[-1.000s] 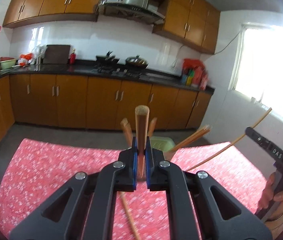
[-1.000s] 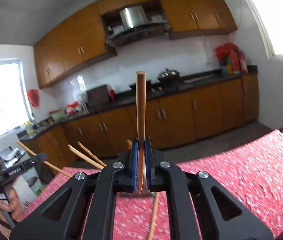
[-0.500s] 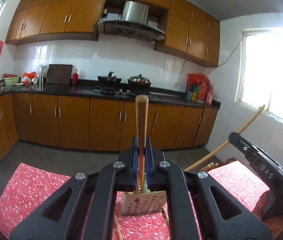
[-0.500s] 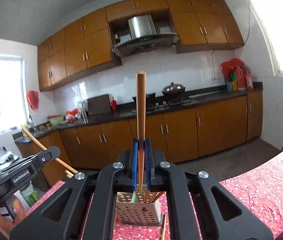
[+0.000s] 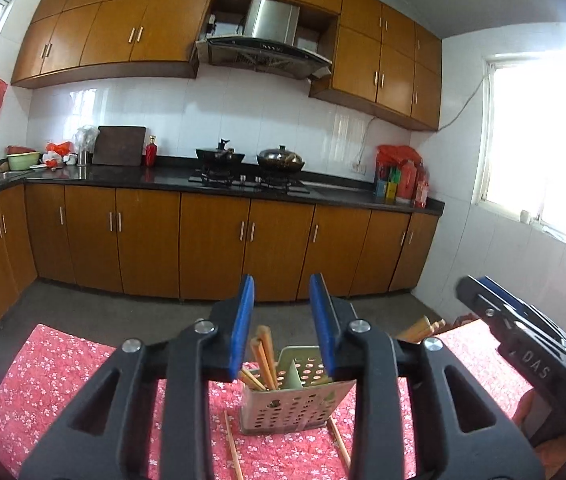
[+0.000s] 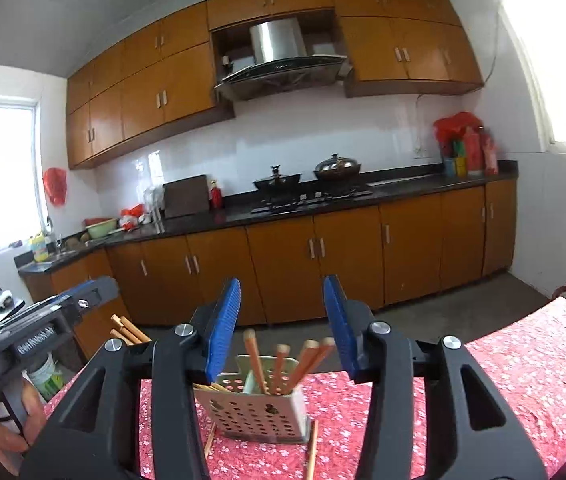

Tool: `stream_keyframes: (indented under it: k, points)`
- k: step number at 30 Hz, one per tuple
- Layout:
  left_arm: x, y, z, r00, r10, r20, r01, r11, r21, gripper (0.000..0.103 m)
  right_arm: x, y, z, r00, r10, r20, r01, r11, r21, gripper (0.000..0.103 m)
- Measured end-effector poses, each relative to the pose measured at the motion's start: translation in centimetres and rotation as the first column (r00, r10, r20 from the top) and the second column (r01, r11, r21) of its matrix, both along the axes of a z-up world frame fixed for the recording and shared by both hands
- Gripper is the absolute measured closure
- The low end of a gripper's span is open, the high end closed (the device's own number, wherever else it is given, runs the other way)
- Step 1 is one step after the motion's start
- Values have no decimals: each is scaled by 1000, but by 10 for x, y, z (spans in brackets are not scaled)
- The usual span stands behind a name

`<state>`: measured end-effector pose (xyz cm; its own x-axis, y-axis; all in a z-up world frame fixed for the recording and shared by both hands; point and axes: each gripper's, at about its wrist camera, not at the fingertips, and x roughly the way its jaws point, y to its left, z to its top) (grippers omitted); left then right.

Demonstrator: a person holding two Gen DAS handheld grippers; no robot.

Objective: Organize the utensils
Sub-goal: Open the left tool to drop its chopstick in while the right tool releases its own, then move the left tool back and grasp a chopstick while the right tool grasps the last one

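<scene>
My left gripper [image 5: 283, 322] has just been opening: its blue pads [image 5: 242, 322] stand apart, with nothing pressed between them. My right gripper [image 6: 283, 326] has likewise just been opening and grips nothing. Both hover above one perforated holder [image 6: 259, 408], the landmark here, which stands on the red flowered tablecloth [image 6: 523, 380] and is split by a divider into two compartments. From the right wrist view, four chopsticks [image 6: 253, 360] stand in the holder's right compartment, long axes near upright, blunt ends up, two leaning right; further sticks lie low across its left compartment, their number unclear. Two chopsticks [image 6: 311, 450] lie flat on the cloth in front of the holder, one at each lower corner, pointing towards me. Several more chopstick ends [image 6: 127, 330] show just left of the holder, beside my left gripper.
</scene>
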<state>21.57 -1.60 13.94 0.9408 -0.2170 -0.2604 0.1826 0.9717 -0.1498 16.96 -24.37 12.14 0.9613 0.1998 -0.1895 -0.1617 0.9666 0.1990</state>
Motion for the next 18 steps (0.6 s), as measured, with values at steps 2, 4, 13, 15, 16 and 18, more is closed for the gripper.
stream_keyframes:
  k: [2,4,13,15,16,18]
  points:
    - [-12,8,1,1000,12,10,-12,1000,-8,70,-7,-10,-1,999,-32,-11,32,999,2,56]
    - [-24,16,-1,1000,24,11,-24,1000,-14,68,-13,-21,-9,997,-70,-39,70,998,-6,55]
    - [-49,67,-99,967,134,-217,-123,990,64,62,-4,-33,-127,911,-63,-407,41,997,-62,60]
    - [-46,71,-132,940,133,-314,-116,991,72,62,-1,-18,-160,864,14,-503,-39,998,-39,66]
    - [-44,71,-145,927,129,-353,-110,991,72,62,0,-12,-169,848,39,-528,-64,998,-29,68]
    - [-45,67,-169,903,107,-415,-89,994,63,62,-1,5,-188,816,77,-573,-116,993,-32,70]
